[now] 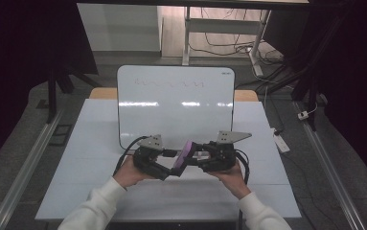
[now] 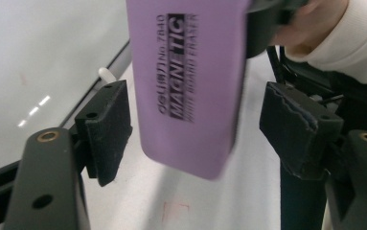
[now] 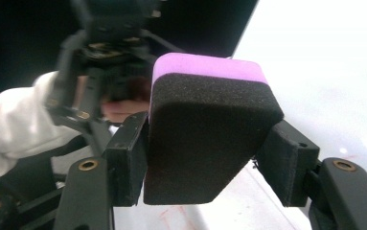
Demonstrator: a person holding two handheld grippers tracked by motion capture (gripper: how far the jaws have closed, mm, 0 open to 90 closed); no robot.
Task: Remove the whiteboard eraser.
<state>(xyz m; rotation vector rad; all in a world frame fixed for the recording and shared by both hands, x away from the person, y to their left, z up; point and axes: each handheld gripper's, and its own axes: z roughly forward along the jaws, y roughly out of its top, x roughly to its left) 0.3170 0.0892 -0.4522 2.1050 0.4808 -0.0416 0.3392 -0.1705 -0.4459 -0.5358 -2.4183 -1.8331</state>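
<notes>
At the near edge of the table [image 1: 123, 201], two white sleeves come in from about 6 o'clock, each hand bearing a gripper. The right gripper [image 1: 198, 159] sits at roughly 4 o'clock from the table's middle, and its jaws are clamped on a purple whiteboard eraser [image 1: 185, 154]; in the right gripper view [image 3: 205, 158] the pads press both sides of the eraser [image 3: 205, 129], its black felt face turned toward the camera and the purple back showing along the top. The left gripper [image 1: 171, 160] is at about 8 o'clock and points toward the right one. In the left gripper view [image 2: 195, 129] its jaws stand apart on either side of the eraser [image 2: 186, 86], with a clear gap between each pad and the purple body, so it grips nothing. The eraser hangs above the table between the two grippers. Farther off, toward 12 o'clock, a whiteboard [image 1: 176, 103] lies on the table with a faint scribbled line [image 1: 169, 84] near its far edge.
</notes>
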